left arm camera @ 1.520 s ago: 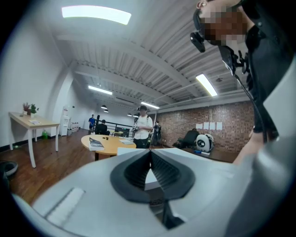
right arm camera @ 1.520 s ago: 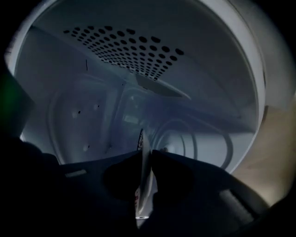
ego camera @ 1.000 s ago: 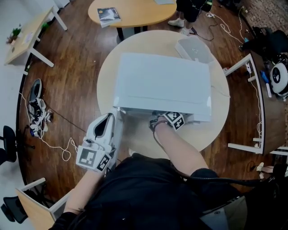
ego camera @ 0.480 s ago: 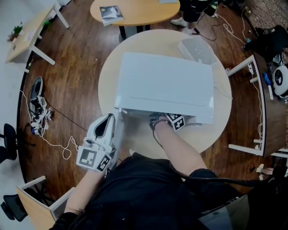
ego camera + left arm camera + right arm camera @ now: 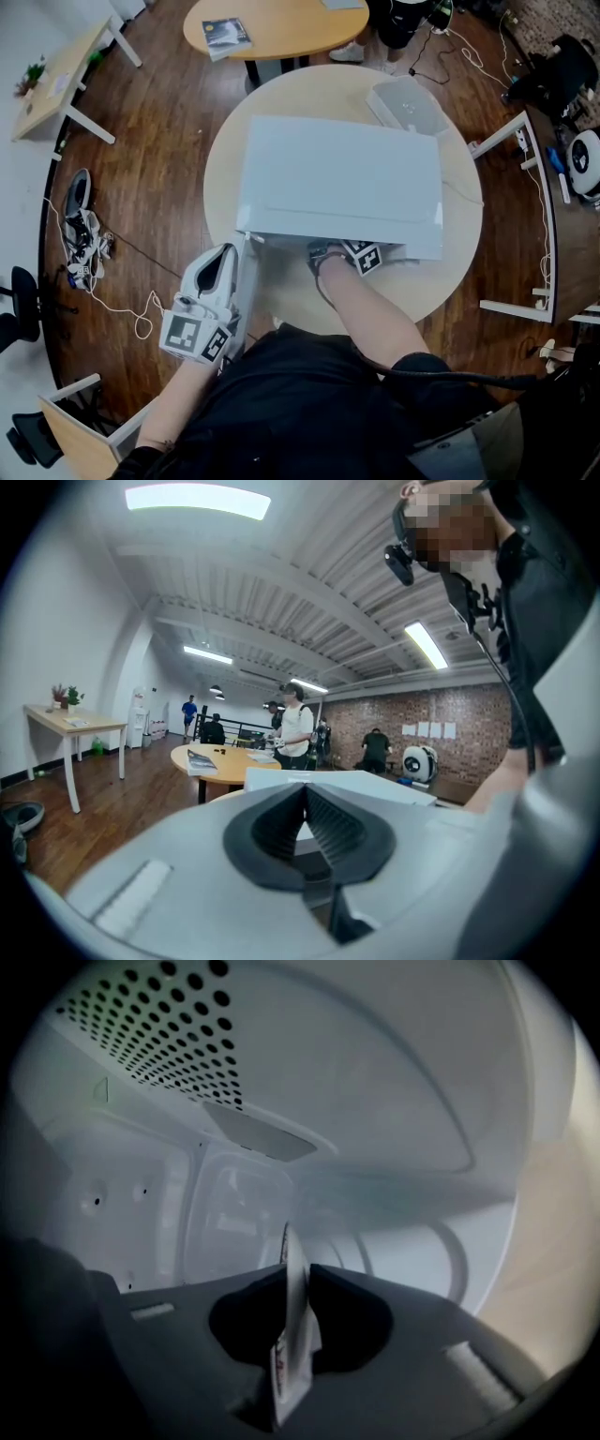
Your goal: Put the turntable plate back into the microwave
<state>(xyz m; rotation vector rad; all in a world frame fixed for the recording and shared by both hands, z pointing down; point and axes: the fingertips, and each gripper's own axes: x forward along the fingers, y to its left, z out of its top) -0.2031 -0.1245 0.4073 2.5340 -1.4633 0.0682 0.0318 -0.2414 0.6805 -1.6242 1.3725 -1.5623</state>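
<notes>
Dark plank floor point(image 5: 159, 141) runs through an open workshop, and on it stands the round pale-wood table point(image 5: 459, 225) that carries the work. On that table sits the white box-shaped microwave oven point(image 5: 342, 173), its front towards the person. We read the narrow pale strip at its front left corner as the edge of the open white door point(image 5: 242, 286). The right gripper point(image 5: 298, 1277) reaches into the cavity, where a perforated white wall point(image 5: 141, 1035) shows. Its jaws have just eased a shade wider, yet both pads bear on the thin, pale, translucent turntable plate point(image 5: 288, 1246), seen edge-on and pinched at its rim. The plate is therefore inside the oven, but we cannot tell whether it is seated on the cavity floor. The left gripper point(image 5: 305, 794) hangs just beside the door strip, jaws pressed together with nothing between them. We judge the plate to be glass: rigid, fairly heavy for its thinness, smooth enough to slide between the pads, and liable to chip or crack if dropped or knocked against the cavity walls. A pinch at one rim leaves most of the weight hanging beyond the pads. We would therefore hold it deep on the rim, keep it level and lower it gently.
</notes>
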